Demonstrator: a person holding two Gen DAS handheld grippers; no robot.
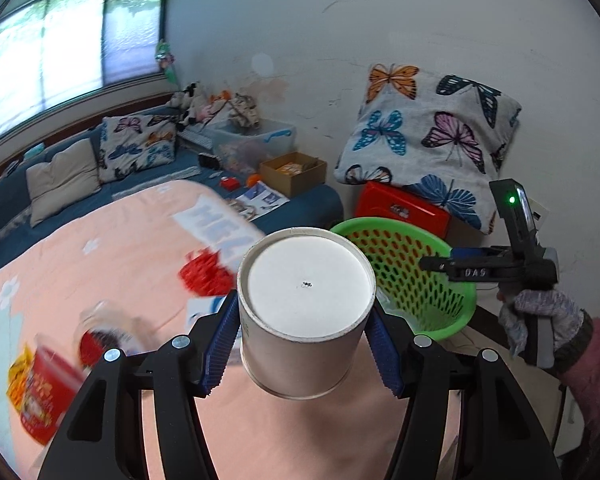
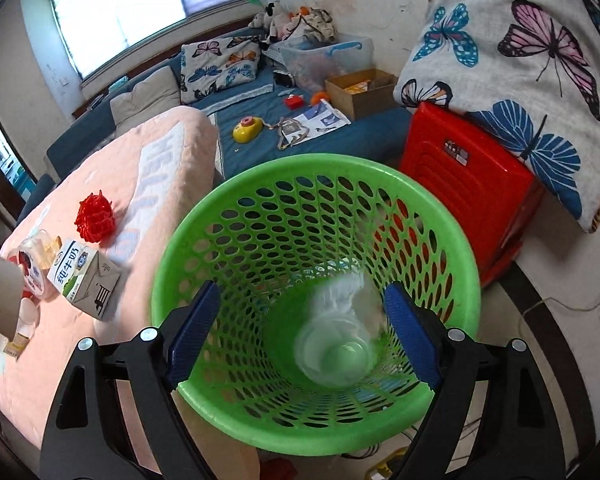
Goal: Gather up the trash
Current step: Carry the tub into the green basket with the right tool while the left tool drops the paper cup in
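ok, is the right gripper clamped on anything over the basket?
No. The right gripper stands open above the green basket, and the clear plastic cup sits loose inside, clear of the pads.

I count one green basket, one paper cup, one milk carton, one red mesh ball and two butterfly pillows (other bits too blurred).

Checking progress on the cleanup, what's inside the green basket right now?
Inside the green basket there is a clear plastic cup, blurred, with something white behind it. What lies beneath them is covered.
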